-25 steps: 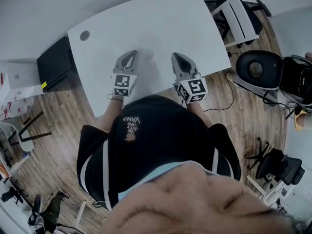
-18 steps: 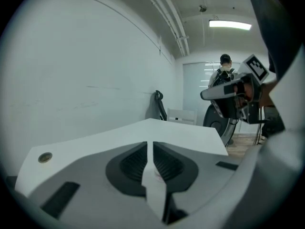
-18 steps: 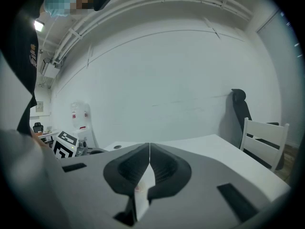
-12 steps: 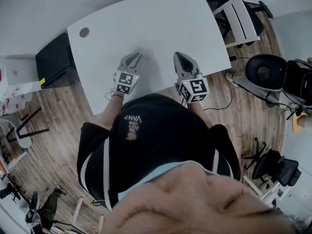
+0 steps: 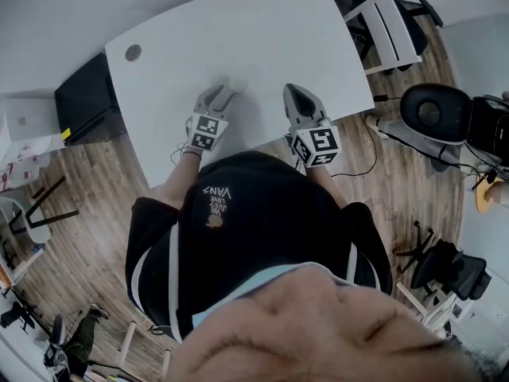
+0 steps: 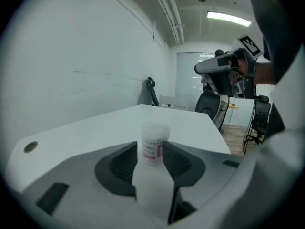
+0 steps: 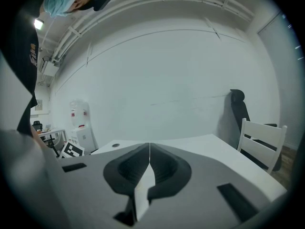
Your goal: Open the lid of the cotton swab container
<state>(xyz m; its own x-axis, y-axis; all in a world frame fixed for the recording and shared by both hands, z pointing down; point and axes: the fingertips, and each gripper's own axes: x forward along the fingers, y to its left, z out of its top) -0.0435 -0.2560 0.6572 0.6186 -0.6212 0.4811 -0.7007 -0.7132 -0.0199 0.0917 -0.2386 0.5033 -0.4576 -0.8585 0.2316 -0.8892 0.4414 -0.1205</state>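
So we've got a plain white worktop (image 5: pixel 262 38) here, rounded corners, standing on a wood-plank floor (image 5: pixel 103 181). There's a small round cable hole (image 5: pixel 133 52) near its far left corner. The only thing we can see sitting on it is the cotton swab container (image 6: pixel 154 143): a little clear tub with a pinkish label, upright, roughly mid-width and closer to the near edge. The rest of the surface is bare white.

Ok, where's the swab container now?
The container stands on the table just ahead of the left gripper, framed between its opening jaws in its view.
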